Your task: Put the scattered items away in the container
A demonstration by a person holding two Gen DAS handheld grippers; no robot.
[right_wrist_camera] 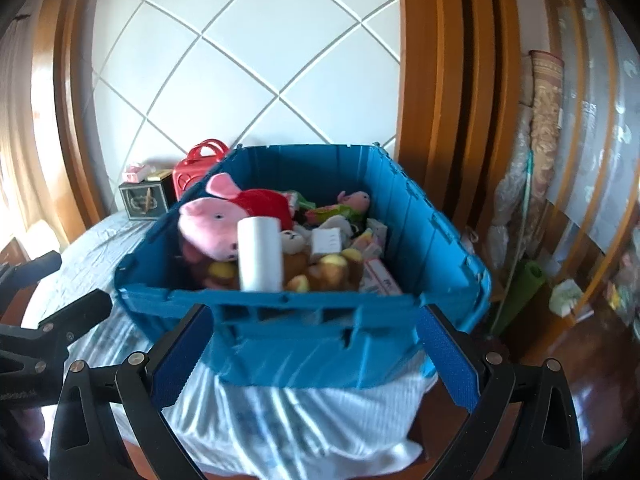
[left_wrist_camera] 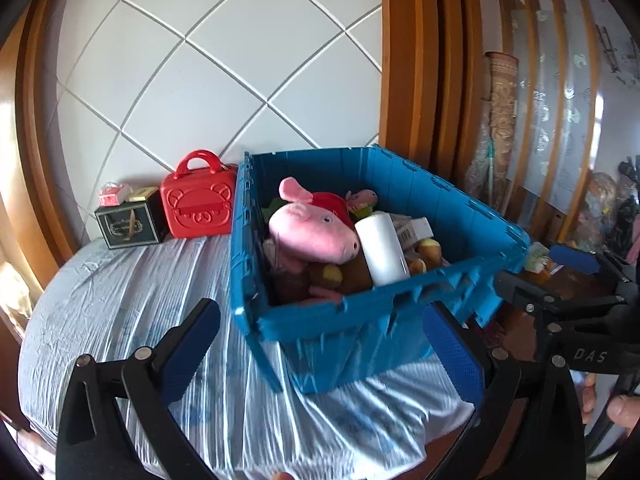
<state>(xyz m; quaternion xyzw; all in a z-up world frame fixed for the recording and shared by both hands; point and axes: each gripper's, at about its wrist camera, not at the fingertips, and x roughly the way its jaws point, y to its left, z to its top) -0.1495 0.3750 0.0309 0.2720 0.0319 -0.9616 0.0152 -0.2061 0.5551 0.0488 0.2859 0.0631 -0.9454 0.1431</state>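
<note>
A blue plastic crate (left_wrist_camera: 460, 216) stands on a bed covered in pale plastic sheeting (left_wrist_camera: 120, 288); it also shows in the right wrist view (right_wrist_camera: 420, 216). Inside lie a pink pig plush (left_wrist_camera: 312, 232) (right_wrist_camera: 208, 224), a white cylinder (left_wrist_camera: 382, 248) (right_wrist_camera: 260, 254), brown plush toys (right_wrist_camera: 332, 272) and small boxes (right_wrist_camera: 326, 240). My left gripper (left_wrist_camera: 320, 344) is open and empty in front of the crate's near corner. My right gripper (right_wrist_camera: 316, 348) is open and empty at the crate's near wall. The right gripper also shows in the left wrist view (left_wrist_camera: 560, 280).
A red toy case (left_wrist_camera: 198, 204) (right_wrist_camera: 200, 160) and a dark box (left_wrist_camera: 130, 224) (right_wrist_camera: 144, 200) with small pink and beige items on top stand against the white quilted headboard (left_wrist_camera: 220, 60). Wooden frame, rolled fabrics and clutter stand at the right (right_wrist_camera: 540, 140).
</note>
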